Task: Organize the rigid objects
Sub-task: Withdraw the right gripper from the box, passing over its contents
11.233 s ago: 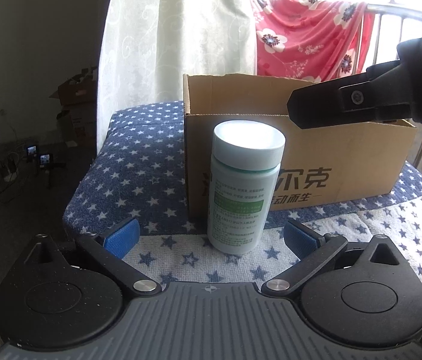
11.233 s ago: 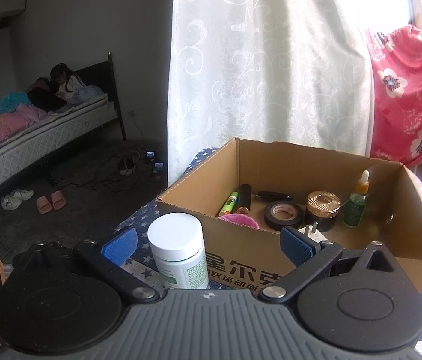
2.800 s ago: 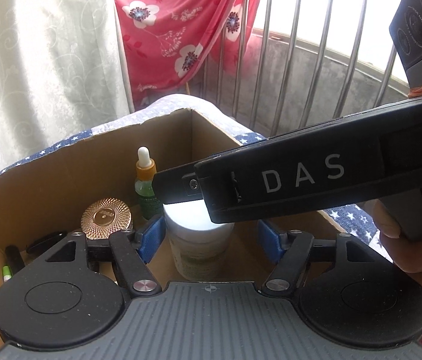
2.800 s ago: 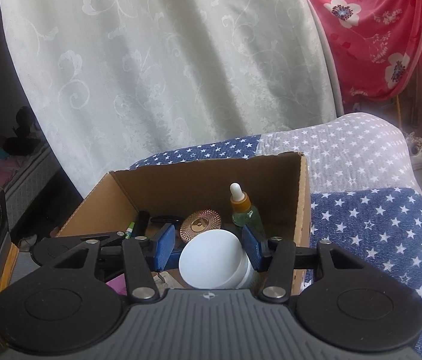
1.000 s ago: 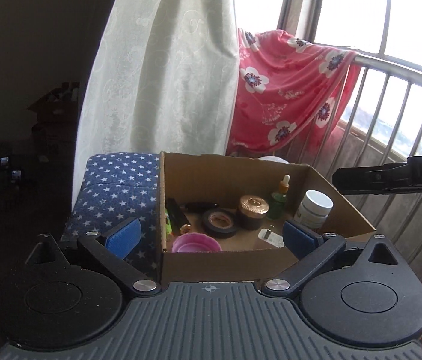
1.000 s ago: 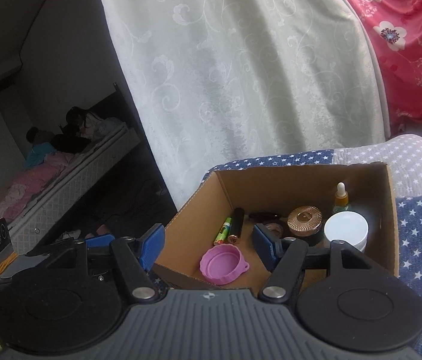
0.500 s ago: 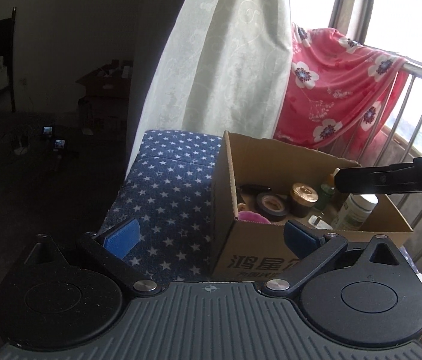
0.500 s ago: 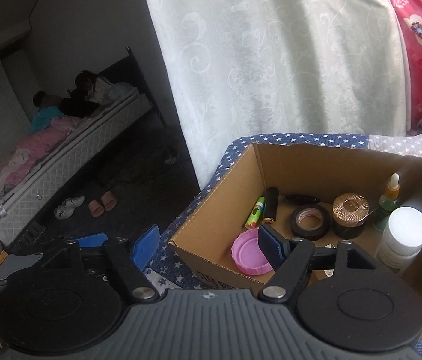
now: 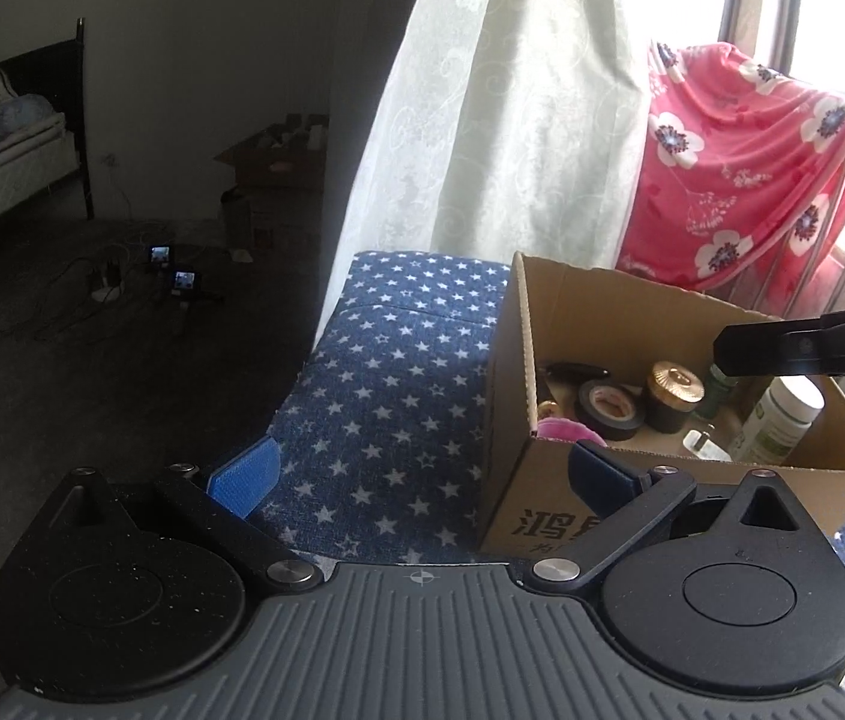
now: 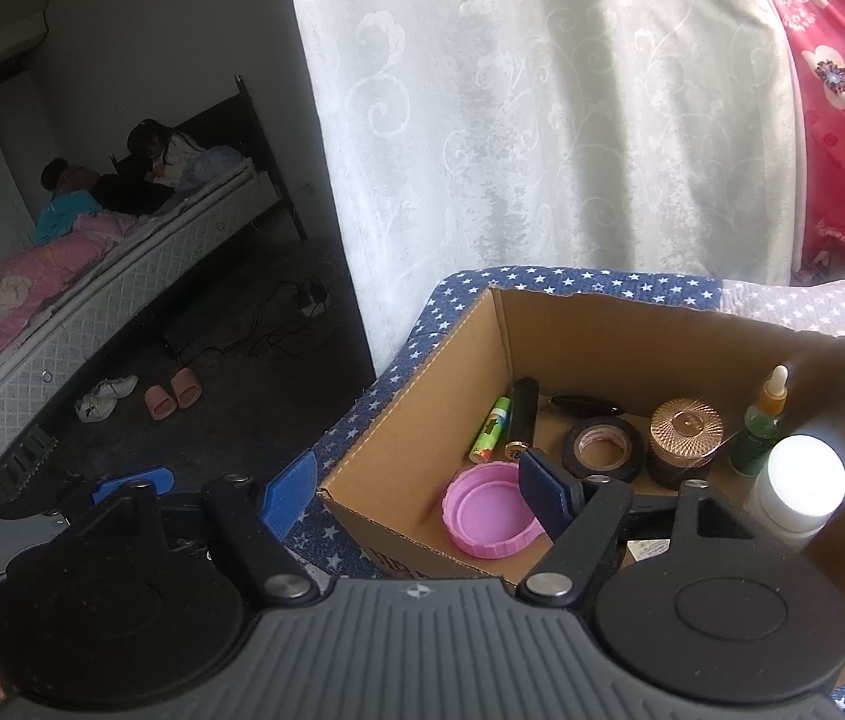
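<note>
I count one cardboard box (image 10: pixel 632 336), one white-capped bottle (image 10: pixel 797 489), one dropper bottle (image 10: pixel 761 426), one tape roll (image 10: pixel 602 450), one gold-lidded jar (image 10: pixel 683 441), one pink lid (image 10: pixel 491 516), two batteries (image 10: pixel 490 427).

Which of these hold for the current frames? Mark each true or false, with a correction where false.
1. The white-capped bottle stands upright inside the cardboard box. True.
2. The right gripper is clamped on that bottle. False: its jaws are open and hold nothing.
3. The pink lid lies on the star-patterned cloth outside the box. False: it lies inside the box.
4. The left gripper is open and empty. True.
</note>
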Demonstrator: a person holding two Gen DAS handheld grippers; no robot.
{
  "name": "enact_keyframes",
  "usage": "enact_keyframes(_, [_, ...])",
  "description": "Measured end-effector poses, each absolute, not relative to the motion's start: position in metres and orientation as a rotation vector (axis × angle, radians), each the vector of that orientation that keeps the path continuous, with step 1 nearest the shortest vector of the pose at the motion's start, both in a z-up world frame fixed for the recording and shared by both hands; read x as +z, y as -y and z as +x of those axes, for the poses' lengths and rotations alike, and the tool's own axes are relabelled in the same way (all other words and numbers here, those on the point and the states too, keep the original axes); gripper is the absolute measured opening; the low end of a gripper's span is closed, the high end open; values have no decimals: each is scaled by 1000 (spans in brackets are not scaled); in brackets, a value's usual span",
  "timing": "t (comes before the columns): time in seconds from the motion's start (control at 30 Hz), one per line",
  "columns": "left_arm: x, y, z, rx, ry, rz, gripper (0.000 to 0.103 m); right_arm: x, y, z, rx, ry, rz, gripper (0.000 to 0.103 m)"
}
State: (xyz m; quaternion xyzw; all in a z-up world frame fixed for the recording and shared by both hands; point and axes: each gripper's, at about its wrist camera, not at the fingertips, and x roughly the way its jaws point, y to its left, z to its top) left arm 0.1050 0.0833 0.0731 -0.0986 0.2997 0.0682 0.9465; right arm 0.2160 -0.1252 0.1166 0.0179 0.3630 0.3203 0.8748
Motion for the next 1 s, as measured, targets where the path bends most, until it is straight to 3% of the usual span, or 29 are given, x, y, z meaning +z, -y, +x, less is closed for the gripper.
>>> enact_keyframes(0.3, [85, -87, 134, 17, -568, -266, 103, 104, 116, 252, 622, -830, -114, 73])
enact_keyframes(0.53, [98, -88, 165, -19, -546, -202, 103, 76, 79, 298, 662, -966, -313, 48])
enact_keyframes(0.67, [97, -90, 174, 12, -536, -177, 103, 51, 56, 316, 662, -1055, -451, 42])
enact_keyframes(1.0, [82, -87, 188, 1, -557, -123, 103, -2, 29, 336, 646, -1233, -671, 42])
